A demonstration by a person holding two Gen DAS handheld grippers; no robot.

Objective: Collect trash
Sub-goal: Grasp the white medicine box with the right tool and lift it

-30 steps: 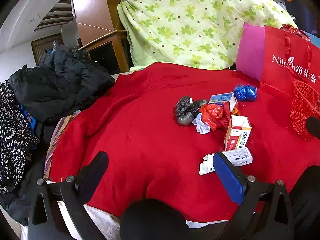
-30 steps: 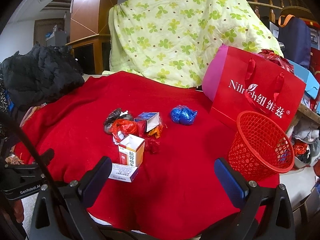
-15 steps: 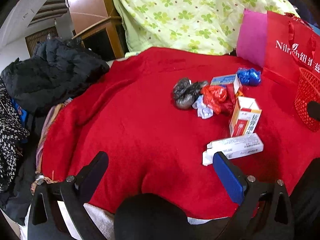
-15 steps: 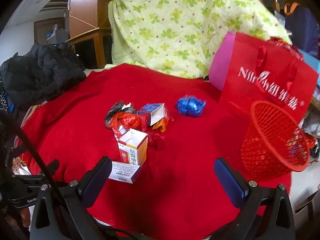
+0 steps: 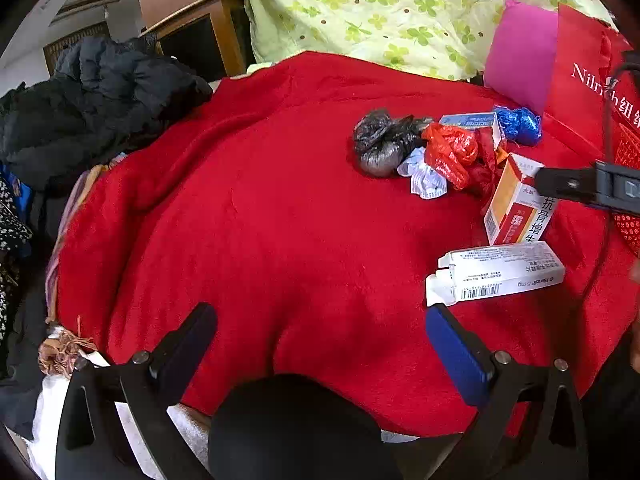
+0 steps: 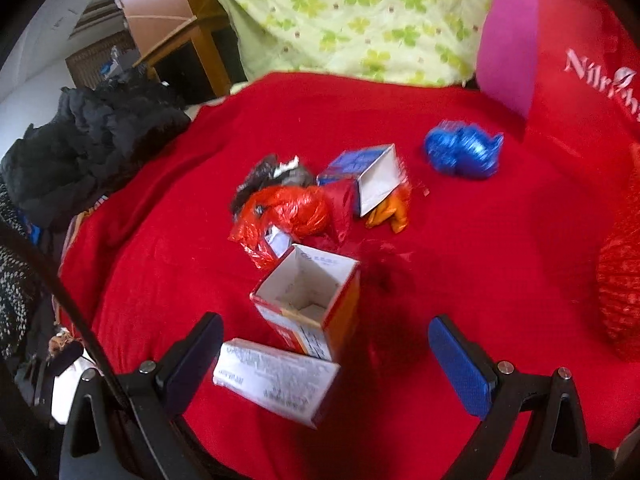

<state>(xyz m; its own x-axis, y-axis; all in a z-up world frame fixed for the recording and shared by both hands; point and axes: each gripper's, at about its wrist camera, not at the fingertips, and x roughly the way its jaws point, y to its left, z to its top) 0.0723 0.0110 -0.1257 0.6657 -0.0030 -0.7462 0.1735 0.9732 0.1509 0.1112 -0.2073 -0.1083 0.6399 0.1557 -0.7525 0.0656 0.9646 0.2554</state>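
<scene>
Trash lies on a red blanket [image 5: 248, 216]: a flat white box [image 5: 496, 272] [image 6: 276, 380], an upright open orange-and-white box [image 5: 516, 204] [image 6: 308, 304], a crumpled red bag [image 5: 452, 152] [image 6: 288, 212], a grey-black bag [image 5: 380, 144], a blue-and-white box [image 6: 368, 176] and a blue foil wad [image 5: 518, 124] [image 6: 464, 152]. My left gripper [image 5: 320, 340] stands open over bare blanket, its blue right pad just below the white box. My right gripper [image 6: 326, 352] is open, the upright box and the white box between its fingers; one of its fingers [image 5: 580, 188] shows from the side against the upright box.
A red mesh basket [image 6: 620, 292] stands at the right edge. A red-and-pink paper bag [image 5: 568, 72] and a green flowered quilt [image 5: 380, 12] are at the back. Dark clothes [image 5: 92, 104] are piled on the left, past the blanket's edge.
Both grippers have moved forward and down toward the trash. The right gripper now straddles the upright box, and one of its fingers has entered the left wrist view.
</scene>
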